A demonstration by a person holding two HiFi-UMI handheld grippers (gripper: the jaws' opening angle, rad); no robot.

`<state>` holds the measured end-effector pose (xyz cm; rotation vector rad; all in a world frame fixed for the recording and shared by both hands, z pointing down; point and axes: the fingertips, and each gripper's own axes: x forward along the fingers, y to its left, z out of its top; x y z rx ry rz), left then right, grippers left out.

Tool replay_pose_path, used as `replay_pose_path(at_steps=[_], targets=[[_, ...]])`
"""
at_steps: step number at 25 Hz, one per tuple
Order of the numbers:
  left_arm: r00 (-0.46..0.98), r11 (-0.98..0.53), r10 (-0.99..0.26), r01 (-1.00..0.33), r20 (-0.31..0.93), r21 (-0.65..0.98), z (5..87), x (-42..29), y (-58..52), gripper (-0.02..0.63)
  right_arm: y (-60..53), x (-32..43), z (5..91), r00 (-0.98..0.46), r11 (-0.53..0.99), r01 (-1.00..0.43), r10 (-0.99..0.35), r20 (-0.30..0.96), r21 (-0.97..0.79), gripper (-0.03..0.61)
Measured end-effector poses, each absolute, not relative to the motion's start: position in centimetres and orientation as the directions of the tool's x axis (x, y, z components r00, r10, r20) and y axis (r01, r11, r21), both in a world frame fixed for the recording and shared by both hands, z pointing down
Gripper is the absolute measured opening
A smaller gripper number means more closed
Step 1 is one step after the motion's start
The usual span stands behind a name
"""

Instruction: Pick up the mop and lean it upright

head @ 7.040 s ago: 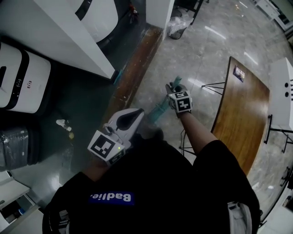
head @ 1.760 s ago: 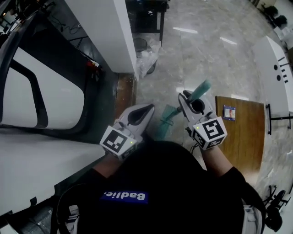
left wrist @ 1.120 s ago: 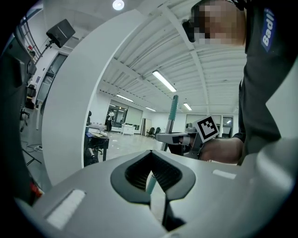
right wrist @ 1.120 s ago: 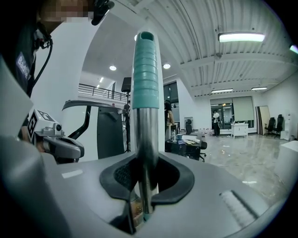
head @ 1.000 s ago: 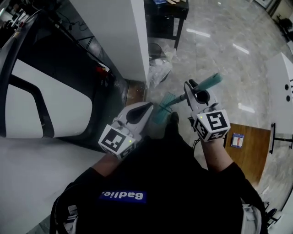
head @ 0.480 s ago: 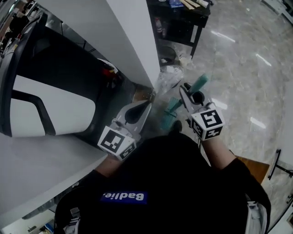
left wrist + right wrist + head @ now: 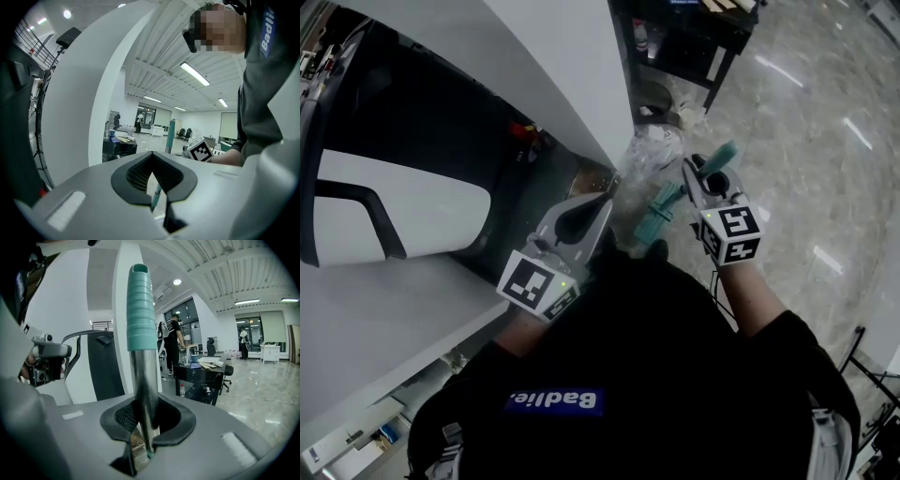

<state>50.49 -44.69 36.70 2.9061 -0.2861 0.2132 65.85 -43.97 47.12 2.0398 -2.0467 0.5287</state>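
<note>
The mop has a metal pole with a ribbed teal grip (image 7: 139, 310) and a flat teal head (image 7: 654, 220) down at the floor. My right gripper (image 7: 696, 178) is shut on the pole (image 7: 142, 394) just below the grip and holds the mop nearly upright. In the left gripper view the same pole (image 7: 172, 136) stands ahead, beside the right gripper's marker cube (image 7: 201, 151). My left gripper (image 7: 602, 204) hangs left of the mop head, shut, with nothing between its pads (image 7: 140, 171). It is apart from the mop.
A white wall (image 7: 553, 66) ends at a corner just beyond the left gripper. A black-and-white machine (image 7: 384, 187) stands to its left. A clear plastic bag (image 7: 654, 142) and a black table (image 7: 698, 42) lie ahead. Marble floor (image 7: 825, 141) spreads to the right. A person (image 7: 174, 345) stands far off.
The view has swung round and both grippers have moved with the person. The mop in the right gripper now stands closer to the white wall's corner and the plastic bag, held lower.
</note>
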Motion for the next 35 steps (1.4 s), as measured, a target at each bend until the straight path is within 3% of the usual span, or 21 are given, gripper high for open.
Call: replay_pose_path(at_steps=[14,24,35], targets=[[0.964,-0.946,-0.199,-0.235,0.174,0.222,36.9,50.0,-50.0,0.02,-48.6,69.4,53.4,0.048,-0.086,-0.995,-0.839,0.542,-0.046,0.069],[0.951,-0.933,-0.246,-0.285,0.188,0.22,37.0,48.4,-52.0,0.02,-51.8,68.2,59.1,0.014,-0.068,-0.996,-0.771,0.636,-0.06,0.069],[0.924,-0.906,-0.32,-0.363,0.21,0.219,37.4,46.1,-53.6,0.02,-55.5,64.5,63.4,-0.097,0.083,-0.995,-0.697,0.71,-0.054,0.069]])
